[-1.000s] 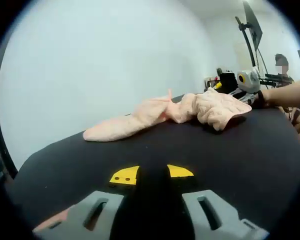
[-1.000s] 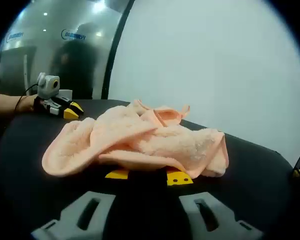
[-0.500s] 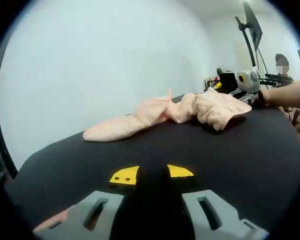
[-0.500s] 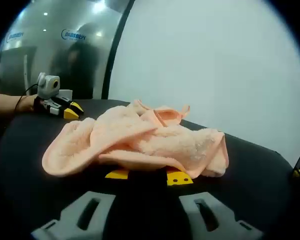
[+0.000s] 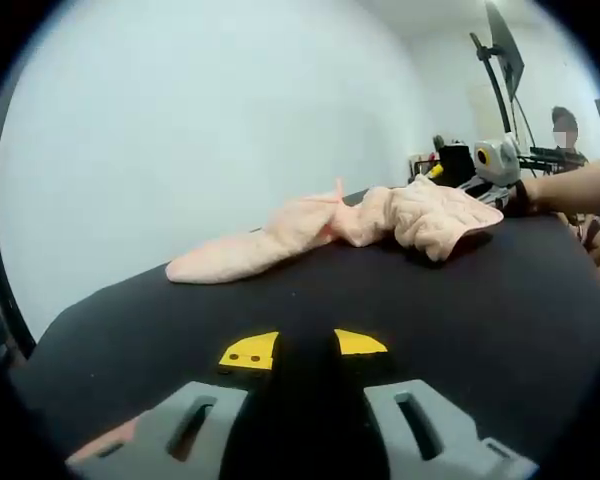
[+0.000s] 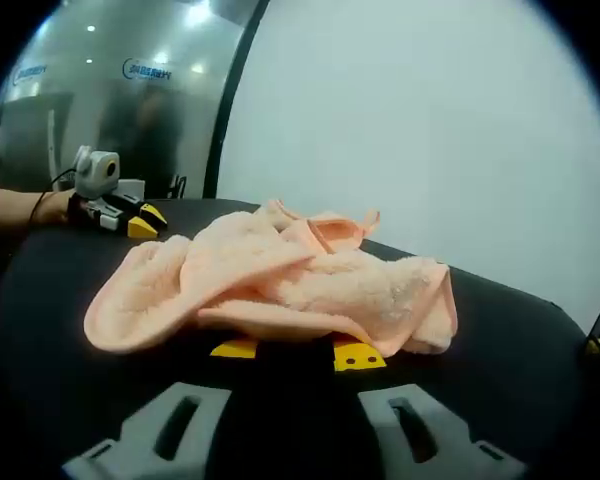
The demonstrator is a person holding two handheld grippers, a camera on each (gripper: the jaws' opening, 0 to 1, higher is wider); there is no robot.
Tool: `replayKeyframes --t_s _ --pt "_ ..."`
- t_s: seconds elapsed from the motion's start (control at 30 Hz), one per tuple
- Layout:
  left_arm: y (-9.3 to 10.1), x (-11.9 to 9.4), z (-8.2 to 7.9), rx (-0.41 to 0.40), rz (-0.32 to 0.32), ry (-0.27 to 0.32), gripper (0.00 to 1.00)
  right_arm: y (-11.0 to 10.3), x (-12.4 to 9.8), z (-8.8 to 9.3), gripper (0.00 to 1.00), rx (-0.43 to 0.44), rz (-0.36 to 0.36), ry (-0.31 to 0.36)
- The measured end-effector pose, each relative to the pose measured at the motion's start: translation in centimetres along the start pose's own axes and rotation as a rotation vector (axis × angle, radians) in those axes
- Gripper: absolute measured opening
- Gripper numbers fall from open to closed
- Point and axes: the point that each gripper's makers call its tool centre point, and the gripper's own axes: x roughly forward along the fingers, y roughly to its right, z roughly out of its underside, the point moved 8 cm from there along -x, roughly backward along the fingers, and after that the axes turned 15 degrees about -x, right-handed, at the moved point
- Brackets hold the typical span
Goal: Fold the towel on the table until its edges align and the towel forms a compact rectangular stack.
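Note:
A crumpled pink towel lies in a long heap across the black table, well ahead of my left gripper. That gripper is open, its yellow tips apart over bare table. My right gripper, held by a hand, sits at the towel's far right end. In the right gripper view the towel is bunched directly in front, and its near edge lies over the yellow tips of my right gripper, which stand apart, open. The left gripper rests beyond the towel at the far left.
A white wall runs behind the table. A stand with a dark panel and a person are at the far right. A glass partition stands behind the left side in the right gripper view.

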Motion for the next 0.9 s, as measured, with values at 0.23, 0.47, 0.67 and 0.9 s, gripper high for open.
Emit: replayKeyframes --t_s 0.23,0.47,0.67,0.9 --pt "0.4 -0.1 0.0 0.009 -0.005 0.001 0.2 0.0 0.0 0.0 0.22 -0.006 0.003 -0.002" --pt "2.2 0.0 -0.2 0.172 0.008 -0.026 0.07 -0.5 -0.2 -0.4 0.22 -0.029 -0.019 0.015" --pt "1.8 0.1 0.3 0.102 0.036 -0.026 0.03 -0.1 -0.8 -2.1 0.23 0.067 -0.064 0.144" --pt "1.6 -0.1 0.0 0.096 0.024 -0.013 0.06 1.0 -2.4 -3.6 0.19 0.064 0.101 0.224"
